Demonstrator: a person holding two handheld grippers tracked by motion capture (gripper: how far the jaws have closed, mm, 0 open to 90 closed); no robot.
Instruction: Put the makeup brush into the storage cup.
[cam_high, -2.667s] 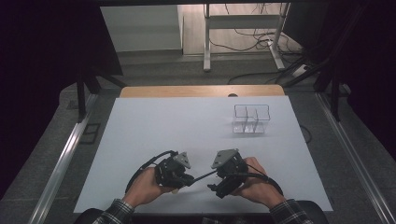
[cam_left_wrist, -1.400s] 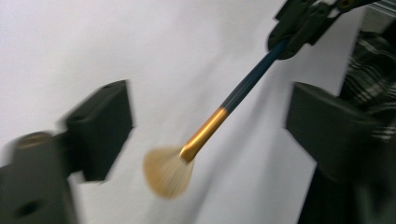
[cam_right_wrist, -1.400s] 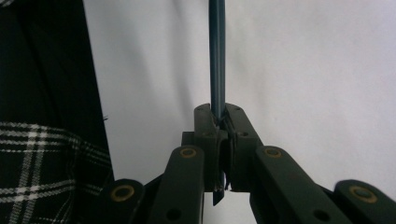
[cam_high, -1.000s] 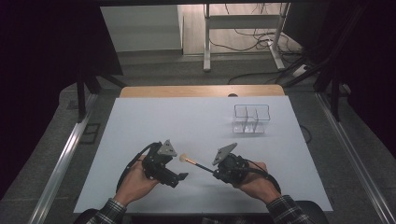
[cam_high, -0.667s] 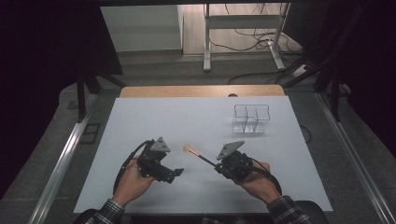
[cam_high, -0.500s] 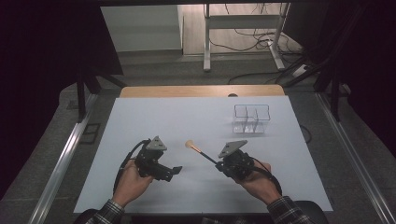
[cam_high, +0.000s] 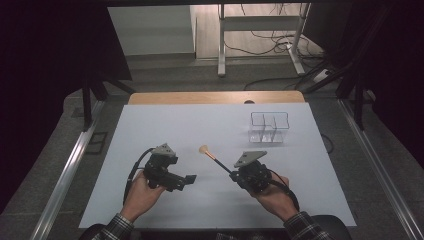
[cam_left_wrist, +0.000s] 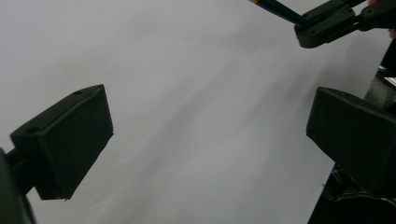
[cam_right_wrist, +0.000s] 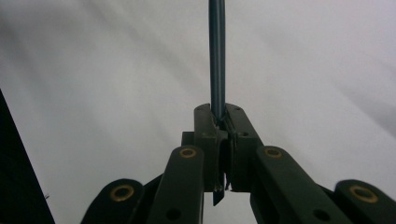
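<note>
A makeup brush (cam_high: 216, 160) with a dark handle and a tan bristle head points up and left over the white table (cam_high: 200, 125). My right gripper (cam_high: 234, 173) is shut on the end of its handle. In the right gripper view the jaws (cam_right_wrist: 218, 121) pinch the dark handle (cam_right_wrist: 217, 56), which runs straight up from them. My left gripper (cam_high: 187, 180) is to the left of the brush, open and holding nothing. In the left gripper view, its wide-apart jaws (cam_left_wrist: 210, 140) frame bare table, with the right gripper (cam_left_wrist: 327, 23) and brush handle (cam_left_wrist: 275, 5) at the top right.
A clear plastic organiser box (cam_high: 270, 127) with compartments stands at the back right of the table. A wooden edge (cam_high: 215, 97) runs along the table's far side. Metal rails and dark floor flank the table.
The grippers were close together. The left one has drawn away to the left, away from the brush. The right one has kept the brush, whose head has swung farther up the table.
</note>
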